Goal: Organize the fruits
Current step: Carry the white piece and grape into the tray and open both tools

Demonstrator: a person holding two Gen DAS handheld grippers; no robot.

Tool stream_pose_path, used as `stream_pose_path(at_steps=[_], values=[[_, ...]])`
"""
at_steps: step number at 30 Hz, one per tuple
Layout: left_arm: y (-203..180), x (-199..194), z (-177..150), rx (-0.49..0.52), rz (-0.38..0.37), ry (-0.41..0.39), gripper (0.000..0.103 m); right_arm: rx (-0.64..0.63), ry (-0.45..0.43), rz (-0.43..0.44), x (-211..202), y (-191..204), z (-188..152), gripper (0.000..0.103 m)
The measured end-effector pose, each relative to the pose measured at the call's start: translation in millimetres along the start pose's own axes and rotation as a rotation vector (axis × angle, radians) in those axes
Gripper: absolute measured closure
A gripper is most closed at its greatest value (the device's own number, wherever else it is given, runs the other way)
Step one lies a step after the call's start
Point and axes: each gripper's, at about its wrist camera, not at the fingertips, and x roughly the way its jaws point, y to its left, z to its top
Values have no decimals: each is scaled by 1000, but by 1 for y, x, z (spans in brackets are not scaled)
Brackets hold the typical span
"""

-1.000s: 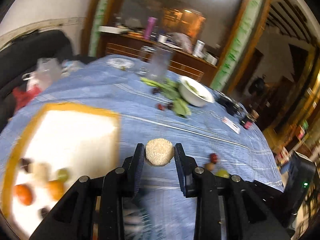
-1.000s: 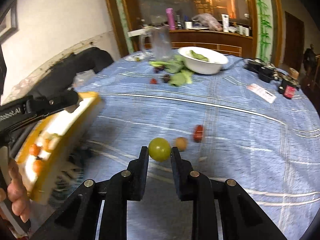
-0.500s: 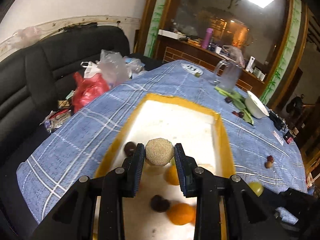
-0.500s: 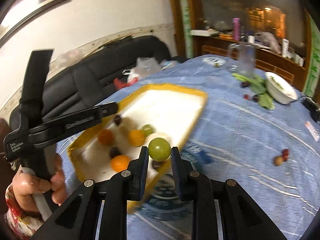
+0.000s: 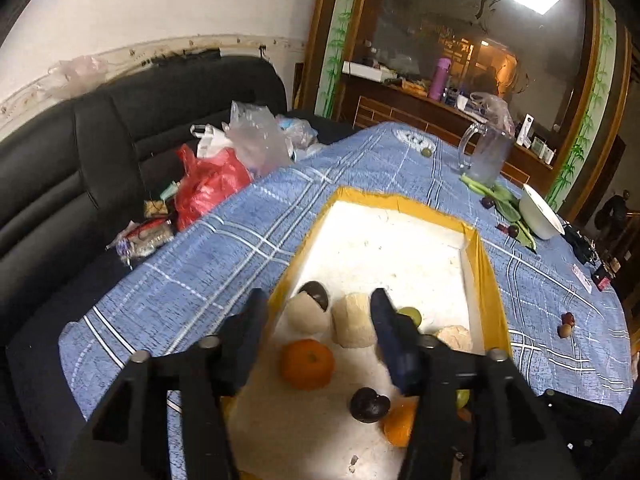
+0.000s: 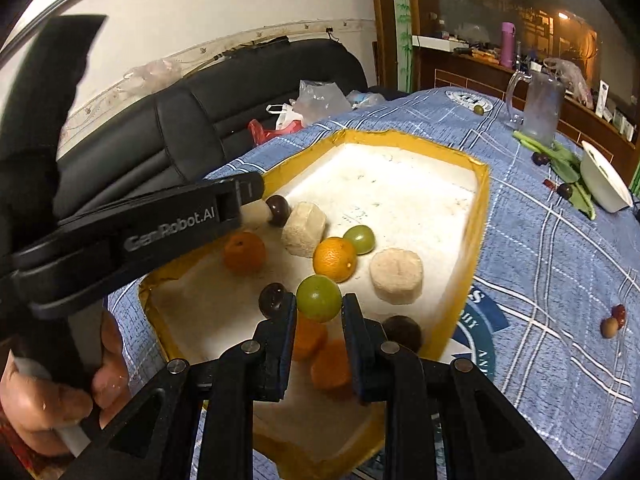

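The left tool (image 5: pixel 316 316) hangs over the near end of the yellow-rimmed tray (image 5: pixel 486 276), and its jaws have just been opening; they now stand apart. The pale cylindrical piece (image 5: pixel 354 326) stands on the white tray floor between the two fingers, hard against the right-hand finger as that view shows it and clear of the other one, so nothing presses on it. Just beside it on the left lies a second pale, rounded piece (image 5: pixel 306 314) with a dark fruit (image 5: pixel 316 294) touching its far side. An orange (image 5: pixel 306 364) sits nearer the camera, between the fingers' bases, and another dark fruit (image 5: pixel 369 405) lies to its right.

The right tool (image 6: pixel 319 308) is clamped on a green grape (image 6: pixel 319 298), gripped at the fingertips above the tray's near half. Below and beyond it on the tray floor lie an orange fruit (image 6: pixel 335 259), a second green grape (image 6: pixel 359 239) touching that orange's far side, and a flat pale round (image 6: pixel 396 276) to the right. In this view the left tool's black body reaches in from the left, held by a hand (image 6: pixel 52 396) at the lower left corner.

On the blue checked tabletop (image 6: pixel 552 264), well apart from the tray, two small fruits (image 6: pixel 614 321) lie touching each other.
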Motion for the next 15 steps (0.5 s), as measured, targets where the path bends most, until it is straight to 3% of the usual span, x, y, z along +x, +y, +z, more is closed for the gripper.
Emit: stream_pose_path(at_steps=[4,15], values=[[-6,-11,0,31,31,-39,35,4,-18,3,-5,0,-1,60],[-34,-38,-3,124,48,-101,29,39,-71,-19,-34,-14,-3,59]])
